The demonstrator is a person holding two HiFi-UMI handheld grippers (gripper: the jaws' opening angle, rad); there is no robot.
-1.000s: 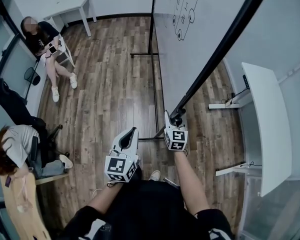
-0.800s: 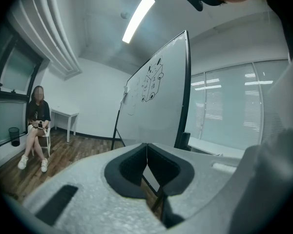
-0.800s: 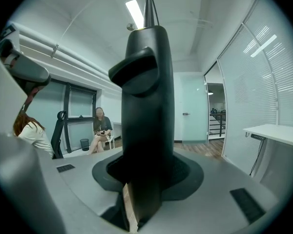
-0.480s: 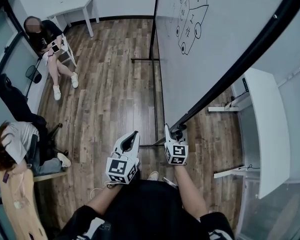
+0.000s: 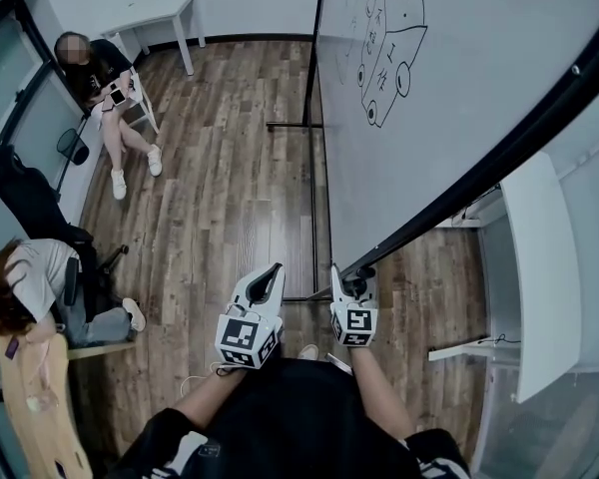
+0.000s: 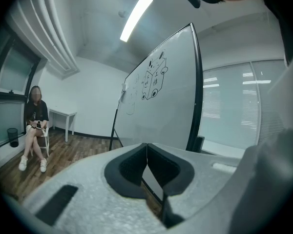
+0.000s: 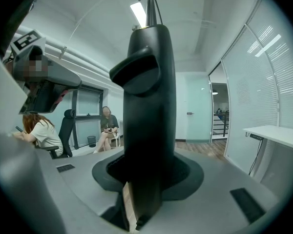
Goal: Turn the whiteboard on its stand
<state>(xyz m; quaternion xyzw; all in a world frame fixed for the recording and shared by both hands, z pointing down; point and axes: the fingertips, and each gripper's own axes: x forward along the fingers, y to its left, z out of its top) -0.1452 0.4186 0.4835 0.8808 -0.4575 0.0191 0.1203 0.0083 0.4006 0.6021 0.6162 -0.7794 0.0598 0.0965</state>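
Clamped the whiteboard point(image 5: 449, 98) by its black frame edge, low down, in the right gripper point(image 5: 345, 277), jaws part-open around it; held the left gripper point(image 5: 270, 272) closed on nothing just beside; found the board ahead on its stand point(image 5: 312, 198), near the white desk point(image 5: 539, 267); probably risked slipping off the smooth frame, or swinging it into that desk.

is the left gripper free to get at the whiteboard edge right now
Probably yes: the left gripper is empty, jaws shut, beside the right gripper clamped on the edge of the whiteboard, nothing between.
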